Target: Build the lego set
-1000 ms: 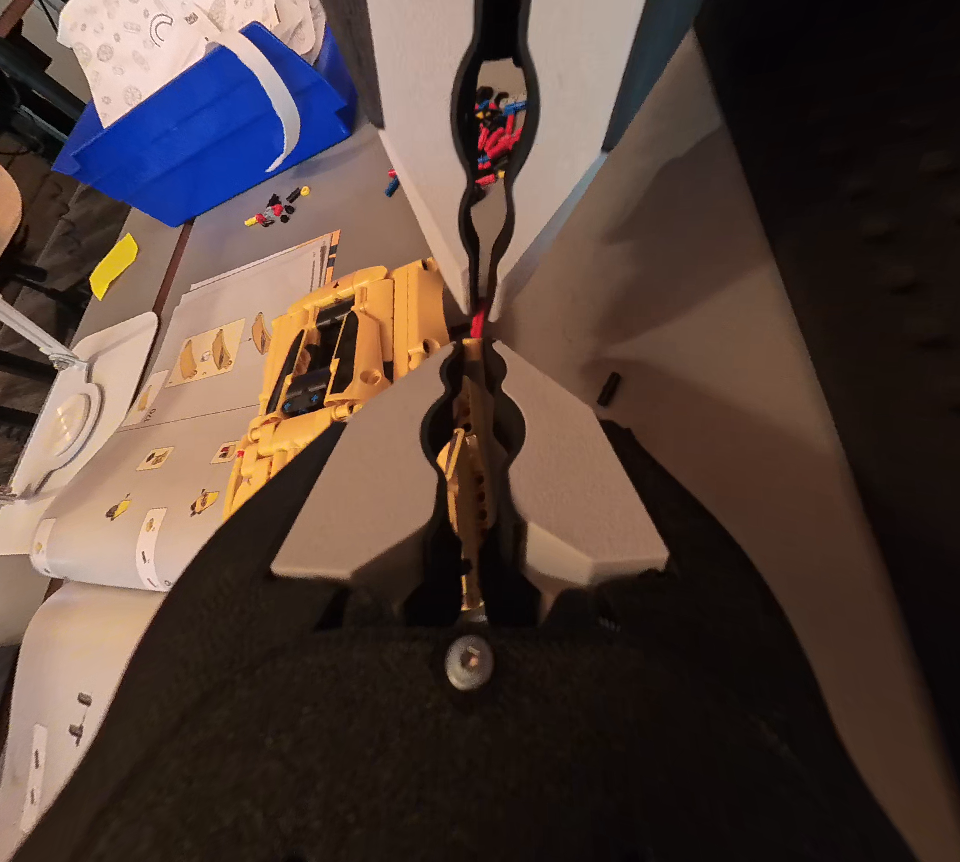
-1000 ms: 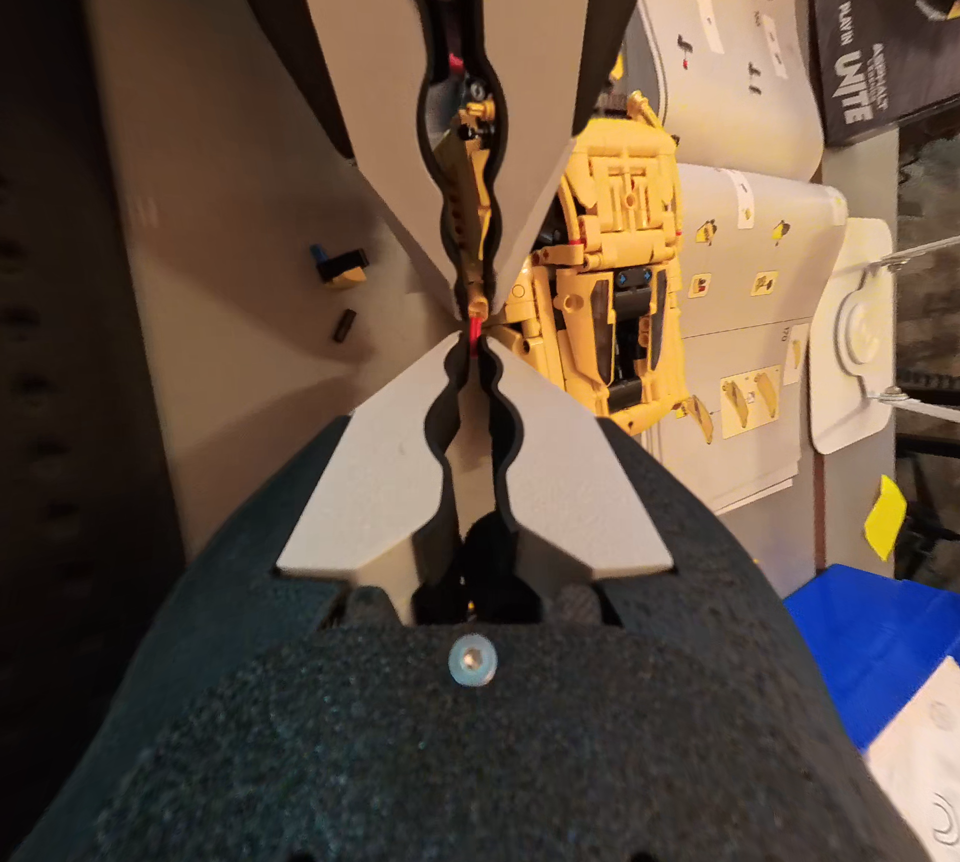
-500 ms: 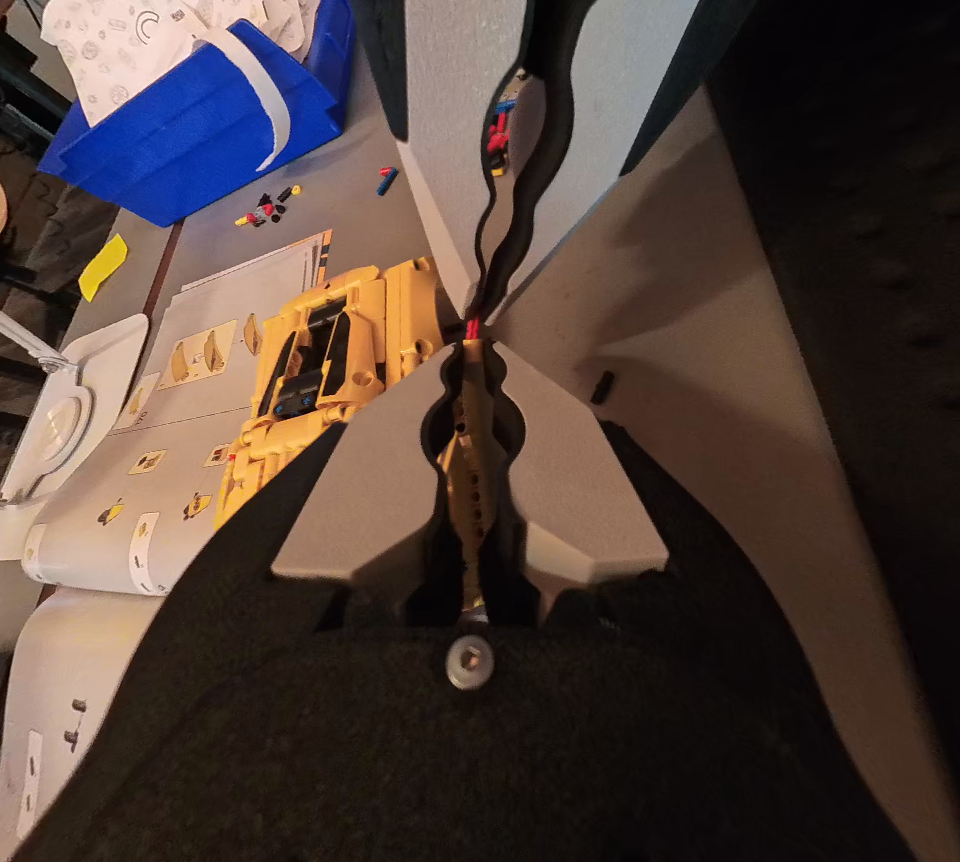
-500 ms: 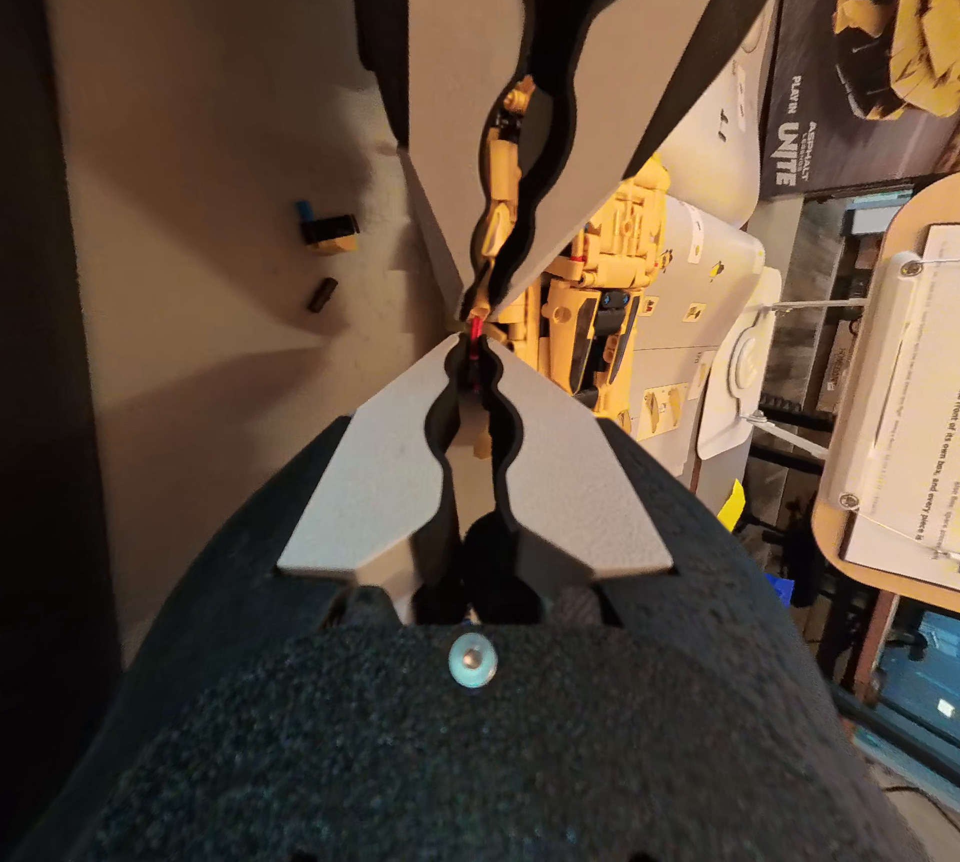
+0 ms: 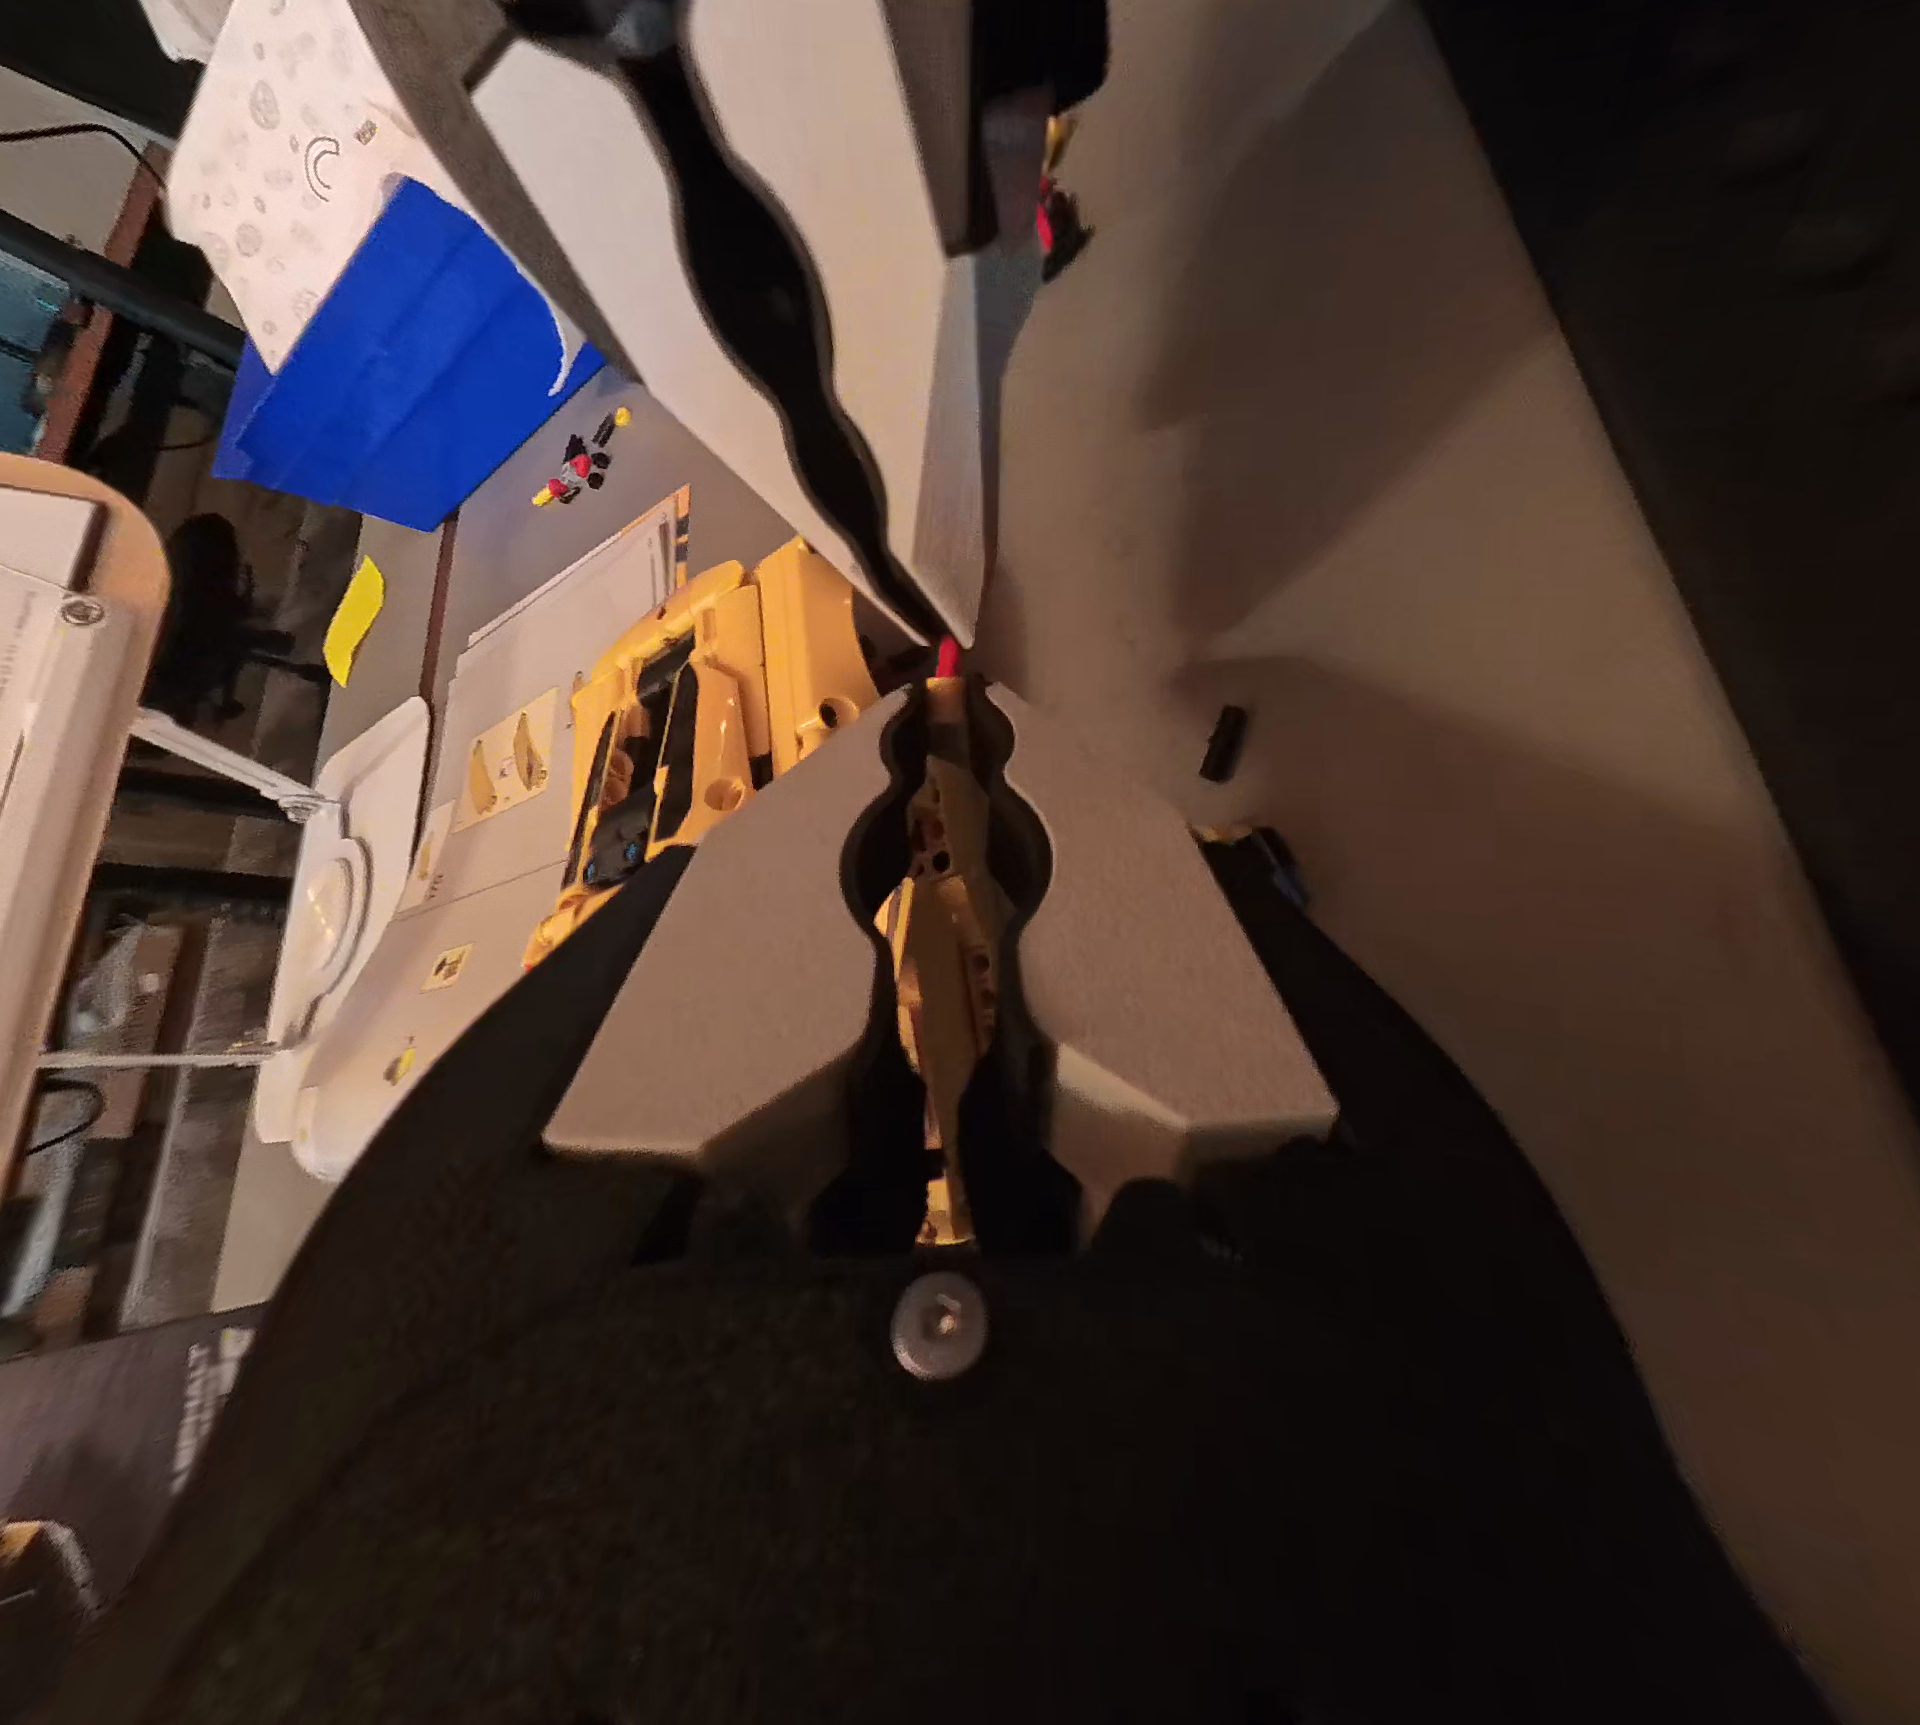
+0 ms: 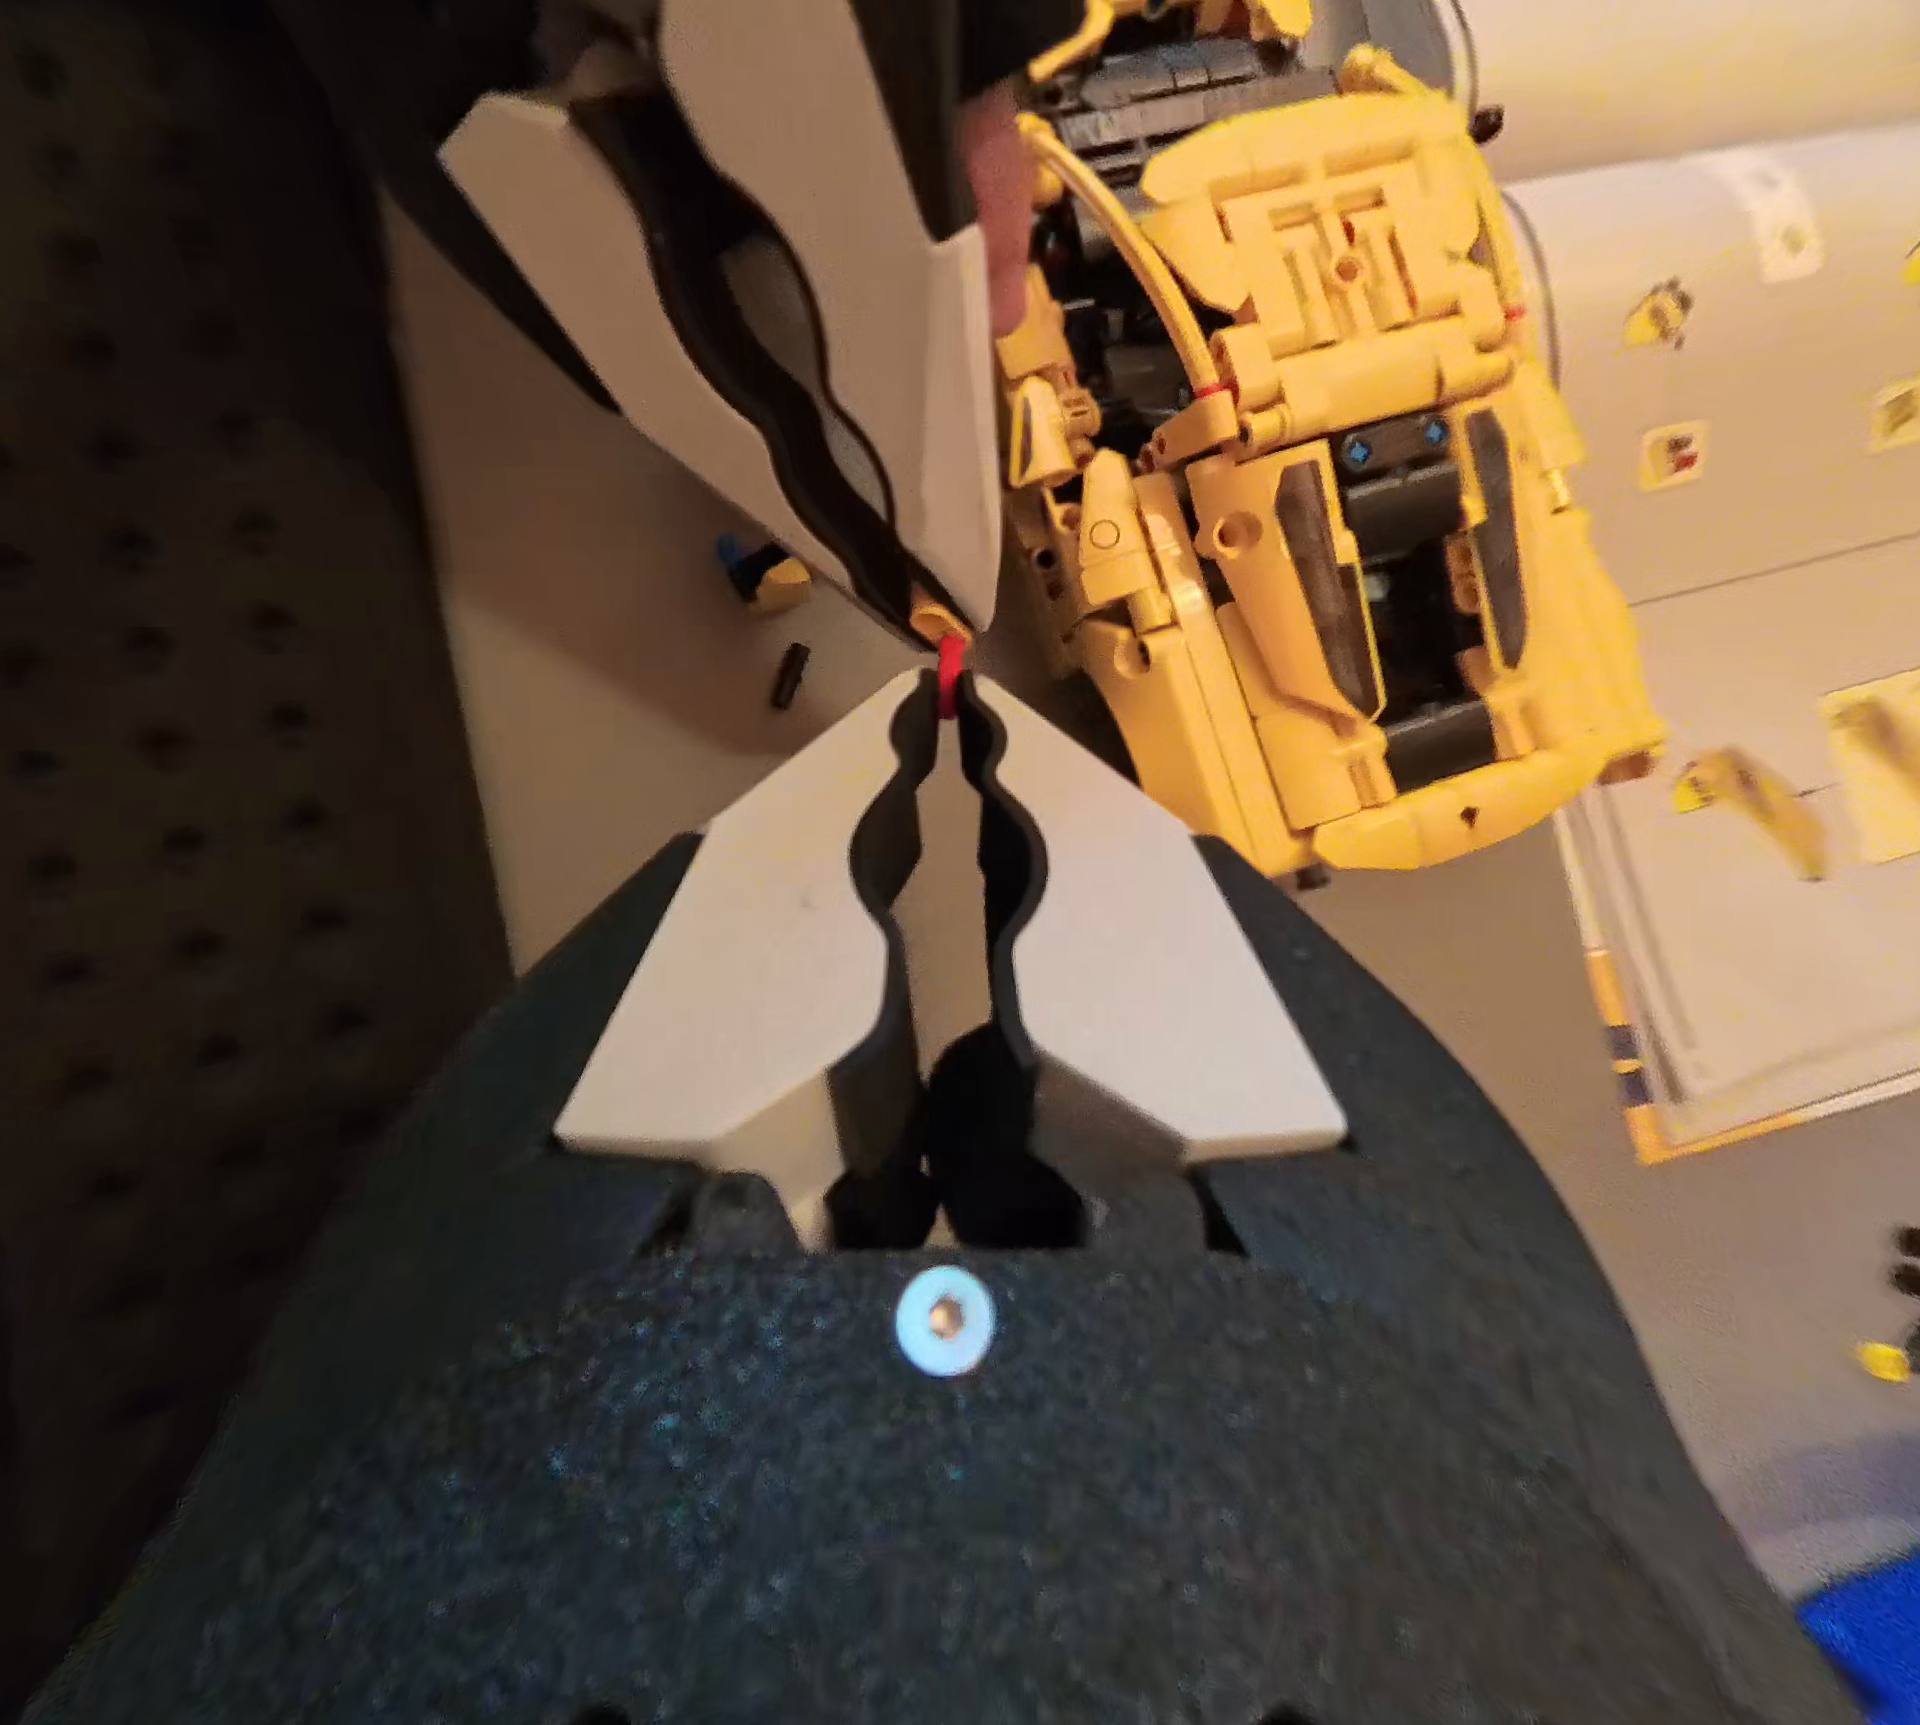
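Observation:
In the left wrist view my left gripper [image 5: 948, 688] is shut on a long yellow lego piece [image 5: 943, 927] that lies between its jaws. My right gripper [image 6: 943, 686] is shut on a small red pin [image 6: 948, 659]. The two grippers meet tip to tip above the table, and the red pin [image 5: 948, 657] bridges the gap to the end of the yellow piece [image 6: 928, 615]. The right gripper [image 5: 956, 636] comes in from the top of the left wrist view. The left gripper [image 6: 951, 626] comes in from the top of the right wrist view. The half-built yellow car [image 6: 1330, 532] lies on the table beside them.
The car [image 5: 717, 719] rests on open instruction pages [image 5: 520, 740]. A blue bin [image 5: 405, 387] with paper bags stands behind. Small loose parts [image 5: 577, 470] lie near it. A short black pin [image 6: 790, 673] and a blue-and-yellow part [image 6: 764, 574] lie on the grey table [image 6: 582, 470]. My two grippers' fingertips are within a few centimetres of each other.
Both grippers have rolled and shifted while staying tip to tip. The red pin and the yellow piece remain held. The car has not moved.

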A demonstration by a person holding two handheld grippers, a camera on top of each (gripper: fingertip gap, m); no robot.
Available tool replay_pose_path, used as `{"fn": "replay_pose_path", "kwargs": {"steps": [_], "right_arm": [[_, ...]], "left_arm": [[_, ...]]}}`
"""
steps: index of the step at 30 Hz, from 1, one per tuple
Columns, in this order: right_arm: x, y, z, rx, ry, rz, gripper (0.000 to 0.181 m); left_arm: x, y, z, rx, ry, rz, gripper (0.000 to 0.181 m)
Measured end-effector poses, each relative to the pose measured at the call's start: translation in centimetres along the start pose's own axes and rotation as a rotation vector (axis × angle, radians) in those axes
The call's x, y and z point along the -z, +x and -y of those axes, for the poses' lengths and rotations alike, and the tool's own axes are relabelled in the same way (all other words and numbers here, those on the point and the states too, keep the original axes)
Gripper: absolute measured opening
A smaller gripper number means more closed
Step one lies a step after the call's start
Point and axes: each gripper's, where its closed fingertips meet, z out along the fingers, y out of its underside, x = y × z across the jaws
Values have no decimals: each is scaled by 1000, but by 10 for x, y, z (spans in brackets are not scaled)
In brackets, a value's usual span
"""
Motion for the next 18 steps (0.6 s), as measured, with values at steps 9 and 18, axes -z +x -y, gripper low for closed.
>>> {"fn": "replay_pose_path", "kwargs": {"steps": [9,18], "right_arm": [[-3,1,0,-162,15,55,2],[5,2,5,-178,100,71,2]], "left_arm": [[-2,0,-2,-49,-39,27,6],[2,-4,4,36,24,18,7]]}}
